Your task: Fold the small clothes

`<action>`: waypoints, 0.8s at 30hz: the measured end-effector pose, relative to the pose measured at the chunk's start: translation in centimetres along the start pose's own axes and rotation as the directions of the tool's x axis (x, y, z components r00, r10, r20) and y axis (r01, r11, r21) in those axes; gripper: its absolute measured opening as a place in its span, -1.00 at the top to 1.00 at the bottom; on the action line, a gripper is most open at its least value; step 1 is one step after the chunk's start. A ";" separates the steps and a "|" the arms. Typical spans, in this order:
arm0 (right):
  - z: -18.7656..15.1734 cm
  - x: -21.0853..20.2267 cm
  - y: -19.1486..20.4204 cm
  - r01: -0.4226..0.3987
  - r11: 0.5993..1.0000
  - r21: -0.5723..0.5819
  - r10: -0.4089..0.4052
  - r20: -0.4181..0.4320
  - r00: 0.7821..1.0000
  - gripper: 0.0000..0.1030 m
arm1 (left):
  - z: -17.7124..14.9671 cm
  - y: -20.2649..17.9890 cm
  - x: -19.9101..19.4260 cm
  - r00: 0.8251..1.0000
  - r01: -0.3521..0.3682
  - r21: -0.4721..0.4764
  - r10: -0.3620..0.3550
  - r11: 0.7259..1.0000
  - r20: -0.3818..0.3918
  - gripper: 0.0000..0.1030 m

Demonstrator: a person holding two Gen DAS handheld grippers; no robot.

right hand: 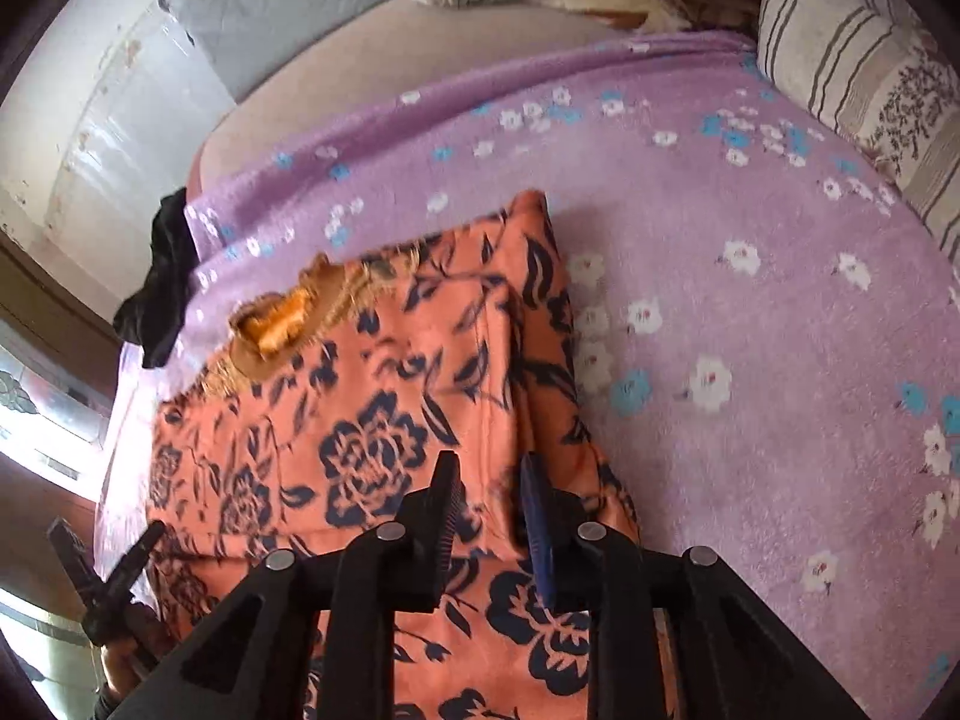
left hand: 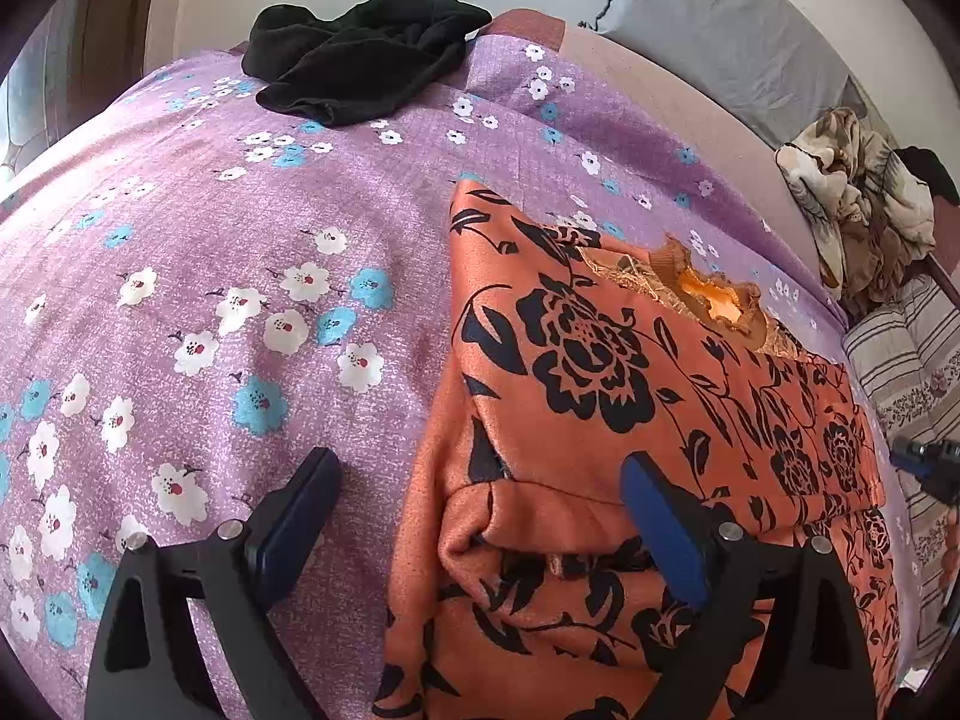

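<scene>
Orange flowered garment lies partly folded on the purple flowered bedspread, with a gripper over each side of it.

The orange garment [left hand: 630, 396] lies flat on the bedspread [left hand: 210, 276], its neck opening toward the far edge of the bed and its side panels turned in over the middle. The left gripper [left hand: 480, 492] stands wide open above the garment's folded side edge, one finger over bare bedspread, the other over the orange cloth, with nothing held. The right gripper [right hand: 489, 483] has its fingers close together with a narrow gap between them, above the fold along the garment's other side; whether the pads pinch any cloth I cannot tell. A black garment [left hand: 360, 60] lies crumpled at the bedspread's far edge, well apart from the orange one. A striped pillow [right hand: 852, 78] sits at the bedspread's far corner.
</scene>
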State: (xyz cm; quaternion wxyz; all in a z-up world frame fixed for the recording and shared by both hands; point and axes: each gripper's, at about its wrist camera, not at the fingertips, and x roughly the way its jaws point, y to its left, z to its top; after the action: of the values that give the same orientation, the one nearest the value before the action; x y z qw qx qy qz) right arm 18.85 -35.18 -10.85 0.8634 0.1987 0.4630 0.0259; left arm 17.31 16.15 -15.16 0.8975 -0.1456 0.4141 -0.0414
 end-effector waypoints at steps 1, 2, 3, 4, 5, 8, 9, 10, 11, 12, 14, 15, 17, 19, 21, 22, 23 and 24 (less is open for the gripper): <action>1.0 0.0 0.4 -0.007 1.000 -0.010 0.007 0.012 1.000 0.49 | 0.0 0.0 0.0 1.000 -0.001 0.001 0.001 1.000 0.000 -0.83; 2.1 0.4 0.8 -0.002 1.000 -0.020 0.002 0.010 1.000 0.49 | 0.0 0.0 0.0 1.000 0.000 0.000 0.000 1.000 0.000 -0.83; 3.1 1.0 1.0 0.013 0.999 -0.031 -0.013 0.006 1.000 0.49 | 0.0 0.0 0.0 1.000 0.002 -0.001 -0.002 1.000 0.001 -0.83; 4.0 1.9 1.3 0.034 0.998 -0.049 -0.034 0.001 0.999 0.49 | 0.0 0.1 0.0 1.000 0.006 -0.004 -0.006 1.000 0.002 -0.83; 4.8 3.1 1.6 0.063 0.995 -0.078 -0.065 -0.024 0.998 0.48 | 0.0 0.1 0.0 1.000 0.010 -0.006 -0.009 1.000 0.003 -0.83; 5.6 6.7 2.2 0.146 0.976 -0.164 -0.162 -0.090 0.983 0.48 | 0.0 0.3 0.0 1.000 0.019 -0.012 -0.019 1.000 0.006 -0.83; 5.5 7.2 2.2 0.162 0.969 -0.185 -0.183 -0.099 0.978 0.47 | 0.0 0.3 -0.1 1.000 0.021 -0.014 -0.021 1.000 0.007 -0.83; 5.4 7.2 2.2 0.159 0.970 -0.184 -0.179 -0.096 0.979 0.46 | 0.0 0.4 -0.1 1.000 0.024 -0.016 -0.024 1.000 0.008 -0.83; 5.2 6.9 2.1 0.150 0.972 -0.182 -0.168 -0.090 0.982 0.46 | 0.0 0.4 -0.1 1.000 0.027 -0.017 -0.027 0.999 0.009 -0.84; 5.1 6.7 2.1 0.149 0.971 -0.188 -0.169 -0.091 0.981 0.46 | 0.0 0.4 -0.1 0.999 0.031 -0.019 -0.031 0.999 0.010 -0.84; 5.0 6.0 1.9 0.140 0.974 -0.180 -0.159 -0.093 0.983 0.30 | 0.0 0.5 -0.2 0.999 0.038 -0.024 -0.038 0.999 0.013 -0.84; 5.1 5.4 1.9 0.140 0.974 -0.180 -0.156 -0.073 0.985 -0.04 | 0.0 0.5 -0.2 0.999 0.041 -0.027 -0.041 0.999 0.014 -0.84; 5.1 4.0 1.9 0.148 0.973 -0.175 -0.151 -0.003 0.989 -0.91 | 0.0 0.5 -0.2 0.999 0.042 -0.027 -0.042 0.999 0.015 -0.84; 5.4 3.3 2.0 0.147 0.973 -0.180 -0.143 0.033 0.989 -0.88 | 0.0 0.5 -0.2 0.999 0.042 -0.028 -0.042 0.999 0.015 -0.84; 5.6 3.6 2.1 0.150 0.971 -0.187 -0.148 0.027 0.989 -0.86 | 0.0 0.5 -0.2 0.999 0.043 -0.028 -0.043 0.999 0.015 -0.84; 5.6 3.8 2.2 0.152 0.970 -0.192 -0.151 0.022 0.988 -0.71 | 0.0 0.5 -0.2 0.999 0.043 -0.028 -0.043 0.999 0.015 -0.84; 5.6 4.2 2.3 0.161 0.966 -0.202 -0.162 0.014 0.987 -0.46 | 0.0 0.5 -0.2 0.999 0.043 -0.029 -0.043 0.999 0.015 -0.84; 5.5 4.6 2.4 0.172 0.962 -0.212 -0.175 0.005 0.985 -0.37 | 0.0 0.5 -0.3 0.999 0.043 -0.028 -0.042 0.999 0.015 -0.84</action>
State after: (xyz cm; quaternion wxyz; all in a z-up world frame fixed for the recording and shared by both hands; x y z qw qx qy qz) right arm 26.27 -33.65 -10.93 0.8755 0.0640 0.4790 0.0007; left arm 17.09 16.66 -15.14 0.8973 -0.1673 0.4050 -0.0536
